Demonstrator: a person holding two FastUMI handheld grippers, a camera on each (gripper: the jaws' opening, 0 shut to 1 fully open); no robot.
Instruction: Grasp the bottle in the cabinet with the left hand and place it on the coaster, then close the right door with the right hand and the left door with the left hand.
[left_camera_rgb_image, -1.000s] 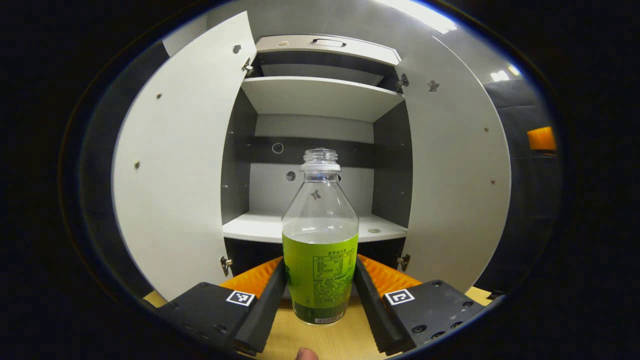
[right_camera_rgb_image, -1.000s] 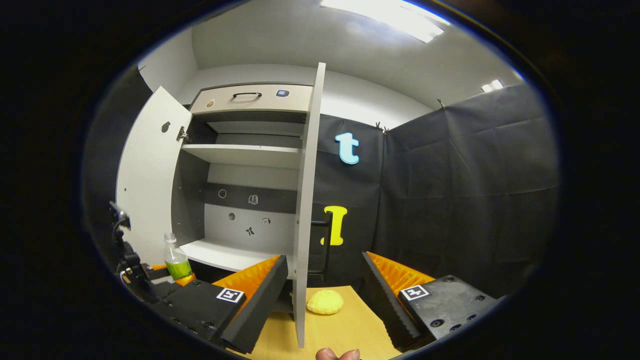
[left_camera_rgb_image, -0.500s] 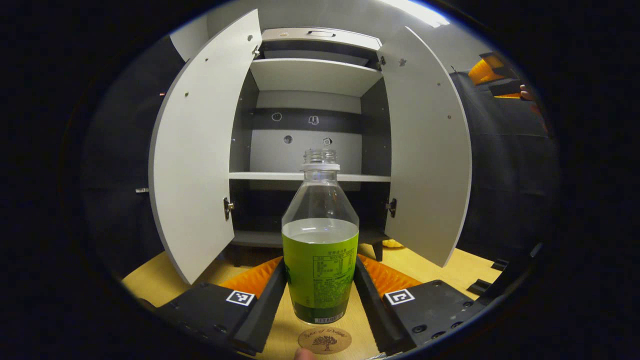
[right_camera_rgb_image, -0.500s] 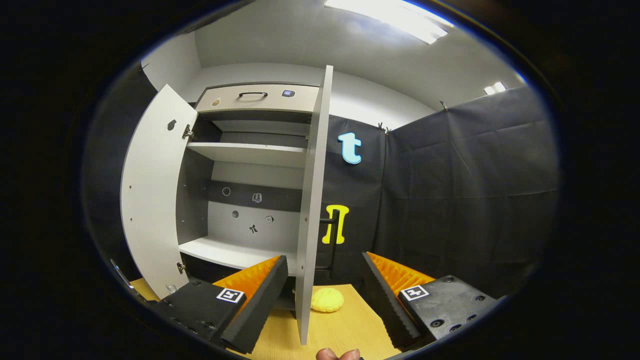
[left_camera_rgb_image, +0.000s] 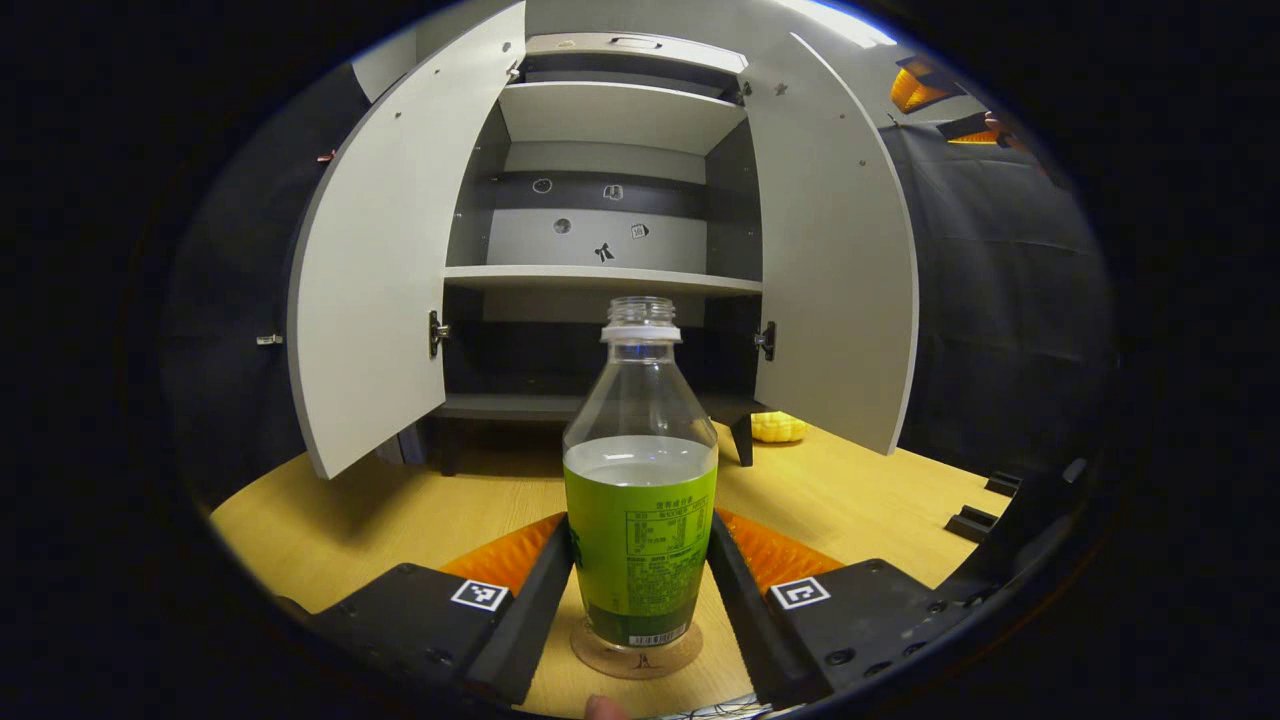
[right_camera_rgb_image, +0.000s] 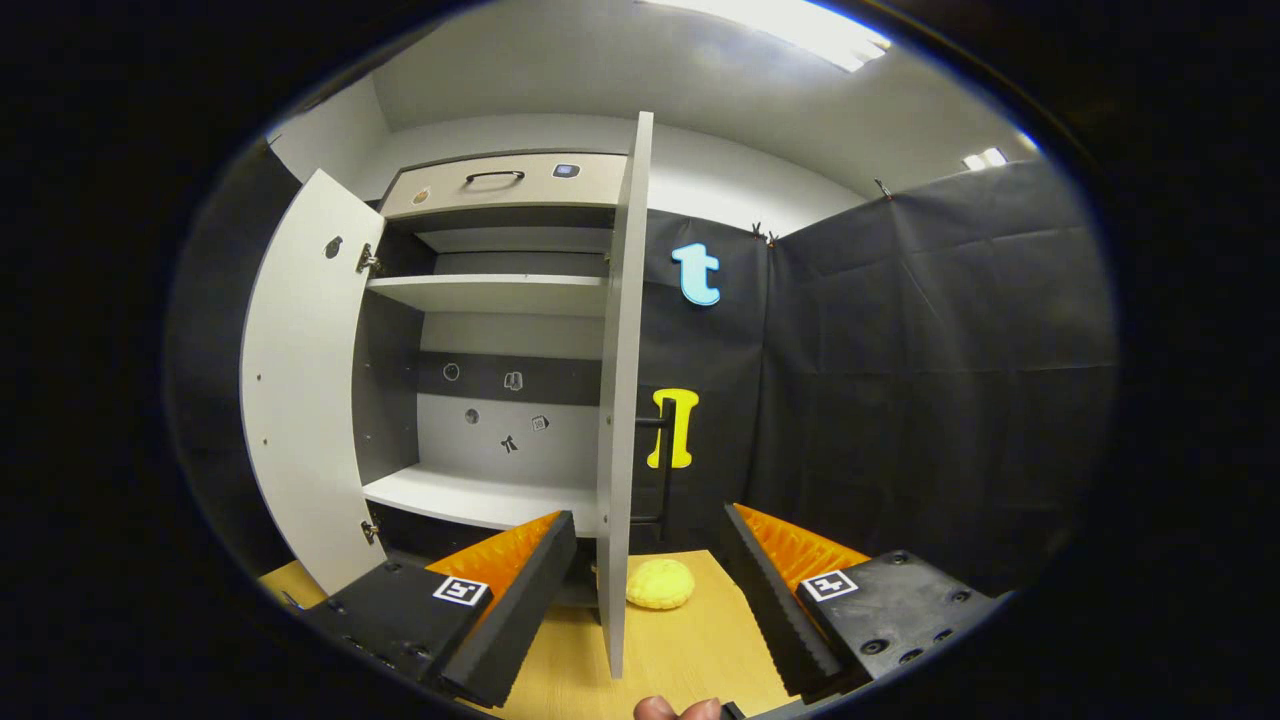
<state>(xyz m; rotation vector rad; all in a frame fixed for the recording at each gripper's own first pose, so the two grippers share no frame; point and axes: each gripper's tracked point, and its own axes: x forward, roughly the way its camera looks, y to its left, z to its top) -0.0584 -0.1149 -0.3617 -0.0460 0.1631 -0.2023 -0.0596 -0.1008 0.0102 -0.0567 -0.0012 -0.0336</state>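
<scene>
**Bottle held over the coaster, both doors open**

The bottle (left_camera_rgb_image: 640, 500) is pinched between the fingers of the left gripper (left_camera_rgb_image: 640, 590), one finger pressed on each side of its green label. It stands upright, and its base appears to be on or just above the round coaster (left_camera_rgb_image: 637, 655) on the tabletop (left_camera_rgb_image: 400, 500); contact cannot be confirmed, since the base hides the middle of the coaster. The bottle has no cap and is about half full of liquid.

The cabinet (left_camera_rgb_image: 610, 280) stands behind it with the left door (left_camera_rgb_image: 375, 290) and the right door (left_camera_rgb_image: 835, 280) swung wide. The shelves are seen bare. A yellow lump (left_camera_rgb_image: 778, 427) lies on the tabletop near the foot of the right door.

In the right gripper view, the fingers of the right gripper (right_camera_rgb_image: 650, 590) are spread, with nothing between them. The edge of the right door (right_camera_rgb_image: 620, 400) is seen between them, farther off, with the yellow lump (right_camera_rgb_image: 660, 583) just beside its lower end.

Risks are judged as follows. If the bottle is released while its base is off the coaster, it could tip, and liquid could be spilled through the uncapped neck. If the fingers are drawn back at an angle, the bottle could be dragged off centre. The yellow lump could be caught under the right door when it is swung shut.
</scene>
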